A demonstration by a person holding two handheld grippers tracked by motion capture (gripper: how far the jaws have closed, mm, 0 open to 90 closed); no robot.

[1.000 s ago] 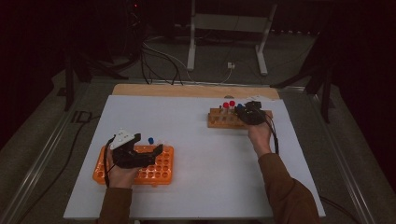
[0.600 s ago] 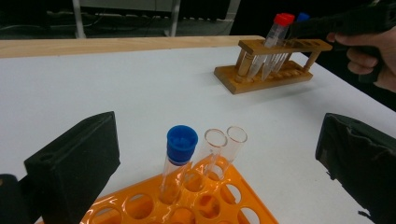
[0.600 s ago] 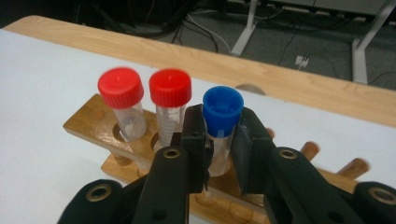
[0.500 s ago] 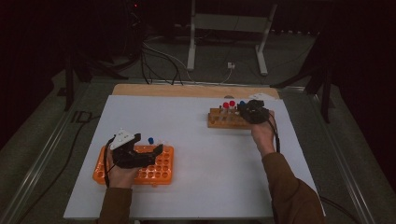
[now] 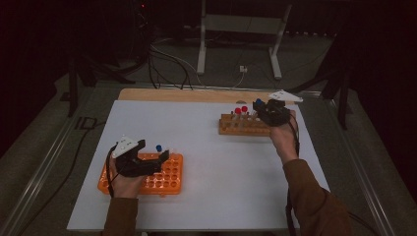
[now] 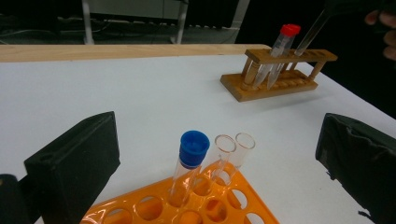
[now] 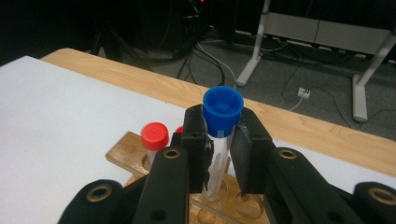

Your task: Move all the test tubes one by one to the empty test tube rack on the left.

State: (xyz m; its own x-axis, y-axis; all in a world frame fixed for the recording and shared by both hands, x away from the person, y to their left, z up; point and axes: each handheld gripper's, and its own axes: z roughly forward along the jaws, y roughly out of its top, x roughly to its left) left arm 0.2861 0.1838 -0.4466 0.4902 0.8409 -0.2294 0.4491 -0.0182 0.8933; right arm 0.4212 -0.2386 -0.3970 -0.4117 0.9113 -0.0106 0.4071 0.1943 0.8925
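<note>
My right gripper (image 7: 223, 142) is shut on a clear tube with a blue cap (image 7: 223, 108), held upright just above the wooden rack (image 7: 125, 151). A red-capped tube (image 7: 155, 135) stands in that rack to the left. From above, the right gripper (image 5: 261, 106) hovers over the rack's right end (image 5: 241, 129). My left gripper (image 6: 219, 163) is open over the near orange rack (image 6: 154, 206). A blue-capped tube (image 6: 194, 149) and two uncapped tubes (image 6: 225, 144) stand in the rack between its jaws, untouched. In the high view the left gripper (image 5: 155, 158) rests at the orange rack (image 5: 169, 181).
A white sheet (image 5: 211, 162) covers the table, with a bare wooden strip (image 5: 162, 95) along the far edge. Beyond it are a metal stand (image 5: 236, 29) and cables on the dark floor. Bare sheet separates the two racks.
The right gripper has risen with the blue-capped tube, drawing it up out of the wooden rack. The left gripper has stayed where it was.
</note>
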